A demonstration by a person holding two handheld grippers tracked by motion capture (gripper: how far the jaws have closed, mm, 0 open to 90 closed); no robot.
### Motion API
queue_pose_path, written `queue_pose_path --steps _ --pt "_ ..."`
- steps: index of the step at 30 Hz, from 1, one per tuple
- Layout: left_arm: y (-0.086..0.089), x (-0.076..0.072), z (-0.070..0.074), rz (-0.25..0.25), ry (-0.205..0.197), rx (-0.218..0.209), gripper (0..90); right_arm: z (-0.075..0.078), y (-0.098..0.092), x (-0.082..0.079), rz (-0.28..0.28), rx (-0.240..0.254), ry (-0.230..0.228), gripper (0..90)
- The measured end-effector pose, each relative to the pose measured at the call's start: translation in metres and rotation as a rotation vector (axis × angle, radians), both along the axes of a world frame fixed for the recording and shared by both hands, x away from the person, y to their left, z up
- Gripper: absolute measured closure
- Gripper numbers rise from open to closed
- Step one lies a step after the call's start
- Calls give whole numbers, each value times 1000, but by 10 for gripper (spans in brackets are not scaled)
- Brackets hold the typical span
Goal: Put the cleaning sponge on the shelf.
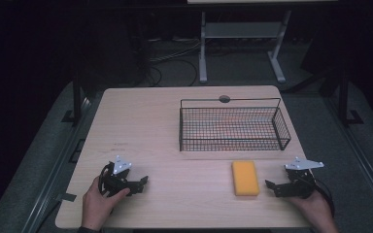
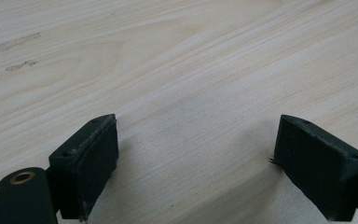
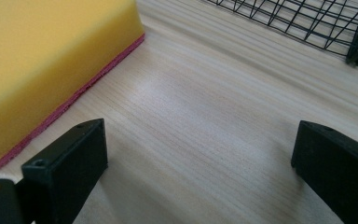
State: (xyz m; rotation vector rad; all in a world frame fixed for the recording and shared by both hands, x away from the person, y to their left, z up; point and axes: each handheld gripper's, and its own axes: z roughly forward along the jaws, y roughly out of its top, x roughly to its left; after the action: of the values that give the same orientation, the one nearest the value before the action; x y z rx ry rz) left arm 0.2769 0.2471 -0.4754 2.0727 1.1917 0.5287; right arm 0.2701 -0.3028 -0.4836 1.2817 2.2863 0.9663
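Note:
A yellow sponge with a thin red underside lies flat on the wooden table, just in front of a black wire basket. My right gripper rests on the table a little to the right of the sponge, open, with only bare wood between its jaws; in the right gripper view the sponge lies at the upper left and the basket's corner at the upper right. My left gripper sits near the front left, open over bare wood.
The basket stands empty at the back right of the table, below a round grommet. A desk frame and cables lie on the dark floor beyond. The table's front edge is close behind both hands.

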Motion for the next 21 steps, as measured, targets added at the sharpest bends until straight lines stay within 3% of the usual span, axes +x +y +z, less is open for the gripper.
queue_pose_path --steps 11,12,15,19,21 --pt "0 0 0 0 -1 -1 129 1 -1 0 -7 2 -2 63" --pt "0 0 0 0 0 0 129 3 -3 -1 -18 4 3 141" --pt "0 0 0 0 0 0 130 6 -5 -1 -29 6 20 173" --pt "0 0 0 0 1 1 130 14 -4 -3 -34 10 20 378" --pt "0 0 0 0 0 0 130 15 -4 -3 -31 14 15 417"
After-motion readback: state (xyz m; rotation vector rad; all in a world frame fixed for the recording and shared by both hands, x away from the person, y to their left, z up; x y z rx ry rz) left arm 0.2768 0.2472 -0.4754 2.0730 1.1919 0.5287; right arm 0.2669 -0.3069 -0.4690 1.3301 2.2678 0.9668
